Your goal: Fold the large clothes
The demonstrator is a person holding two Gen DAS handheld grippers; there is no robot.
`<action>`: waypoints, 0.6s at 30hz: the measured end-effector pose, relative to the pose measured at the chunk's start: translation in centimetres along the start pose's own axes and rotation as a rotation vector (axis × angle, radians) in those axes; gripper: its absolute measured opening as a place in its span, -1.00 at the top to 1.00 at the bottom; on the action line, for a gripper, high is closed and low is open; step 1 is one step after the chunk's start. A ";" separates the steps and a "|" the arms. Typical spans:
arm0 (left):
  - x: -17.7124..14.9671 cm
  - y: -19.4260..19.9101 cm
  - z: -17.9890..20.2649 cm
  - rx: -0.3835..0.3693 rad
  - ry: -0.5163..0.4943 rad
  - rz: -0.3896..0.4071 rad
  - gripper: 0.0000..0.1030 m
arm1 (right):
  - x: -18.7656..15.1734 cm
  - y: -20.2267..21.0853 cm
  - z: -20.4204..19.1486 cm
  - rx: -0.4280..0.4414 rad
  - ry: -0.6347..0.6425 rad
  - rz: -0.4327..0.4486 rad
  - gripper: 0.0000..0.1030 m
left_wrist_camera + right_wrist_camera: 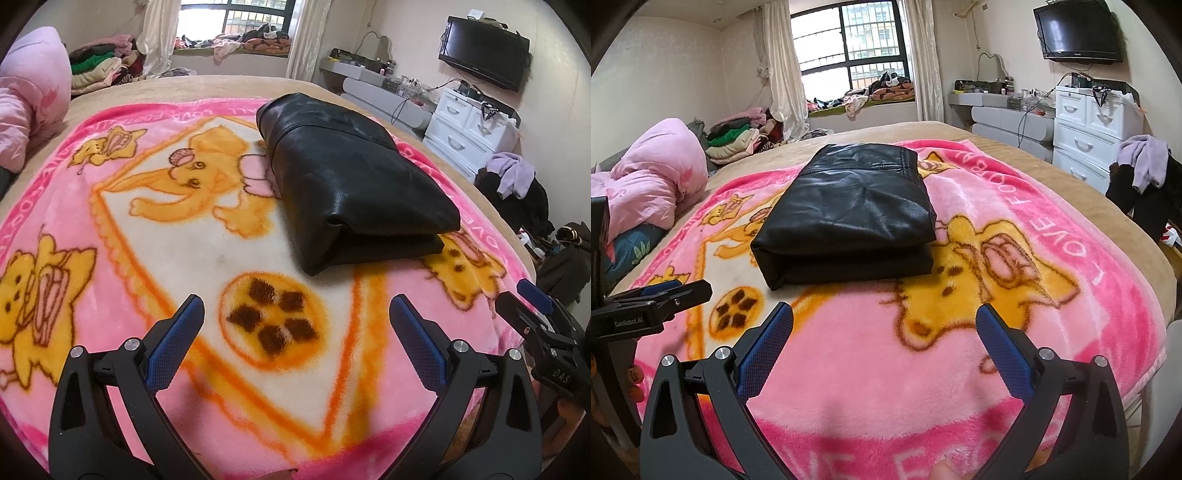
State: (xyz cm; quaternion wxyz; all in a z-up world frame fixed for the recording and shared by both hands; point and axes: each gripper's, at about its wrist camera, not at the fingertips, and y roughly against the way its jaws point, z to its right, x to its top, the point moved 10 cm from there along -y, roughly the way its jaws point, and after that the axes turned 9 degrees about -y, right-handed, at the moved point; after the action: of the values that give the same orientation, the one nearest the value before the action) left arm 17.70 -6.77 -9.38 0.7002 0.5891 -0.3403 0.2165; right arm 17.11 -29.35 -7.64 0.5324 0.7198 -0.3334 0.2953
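1. Black leather garment point(354, 177), folded into a thick rectangular bundle of stacked layers, lies on the pink cartoon blanket point(258, 398) that covers the bed point(1052, 177). In the right wrist view the bundle point(849, 214) sits near the middle of the blanket, beyond both sets of tongs.
2. Left tongs point(295, 321): the blue-padded fingers stand wide apart, holding nothing, and hover over the near part of the blanket above a printed football motif point(273, 321). The garment lies farther off and to the right, not touched.
3. Right tongs point(884, 328): fingers likewise spread wide and empty, poised over the near pink area of the blanket, with the garment ahead and slightly left, clear of both fingers.
4. Each device appears in the other's view: the right tongs at the right edge of the left wrist view point(517, 295), the left tongs at the left edge of the right wrist view point(676, 291).
5. Surroundings: a pink quilt point(653, 184) is bunched at the far left of the bed; a pile of folded clothes point(738, 140) lies beyond it; a white drawer unit point(1086, 129) and a wall-mounted television point(1078, 33) stand at the far right; a window point(849, 40) fills the far wall.
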 end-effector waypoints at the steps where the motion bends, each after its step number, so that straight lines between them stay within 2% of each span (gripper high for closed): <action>1: 0.0 -0.1 0.0 -0.001 0.003 0.000 -0.83 | 0.0 0.0 0.0 0.000 0.000 -0.001 -0.91; 18: -0.1 0.0 0.0 0.010 -0.004 -0.005 -0.83 | 0.1 0.3 0.2 -0.014 -0.001 0.008 -0.91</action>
State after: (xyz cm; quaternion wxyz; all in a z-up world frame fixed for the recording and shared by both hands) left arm 17.69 -6.76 -9.44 0.6969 0.5940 -0.3393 0.2152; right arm 17.00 -29.65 -7.44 0.5361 0.7150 -0.3385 0.2945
